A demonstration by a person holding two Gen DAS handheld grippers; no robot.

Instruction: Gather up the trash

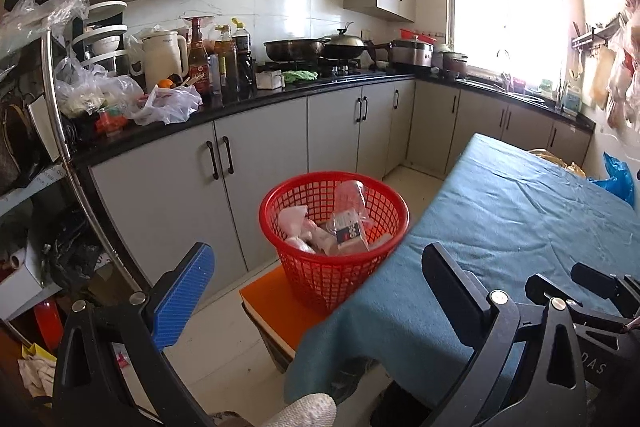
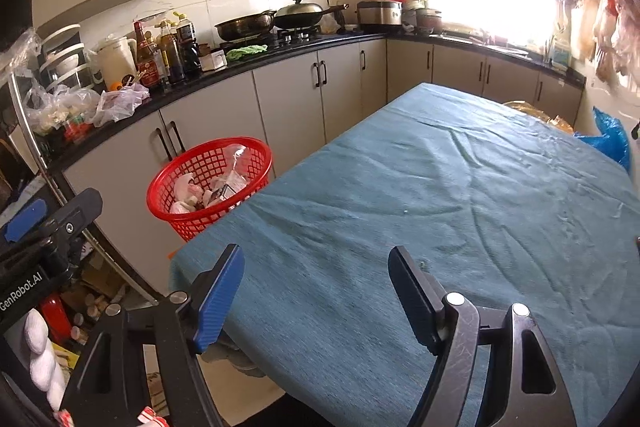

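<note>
Left wrist view looks forward and down past its fingers, near the red plastic mesh basket (image 1: 334, 247) at the corner of the teal cloth-covered table (image 1: 520, 227). Right wrist view sits over the table, basket (image 2: 210, 187) farther left. Both share the black kitchen counter (image 1: 320, 89) and the bright window (image 1: 508, 15).

Red plastic lattice basket (image 1: 334, 223), upright on an orange stool (image 1: 276, 307) beside the table edge; inside: crumpled tissues (image 1: 296, 223), small carton (image 1: 350, 233), clear wrapper (image 1: 350, 195).
</note>
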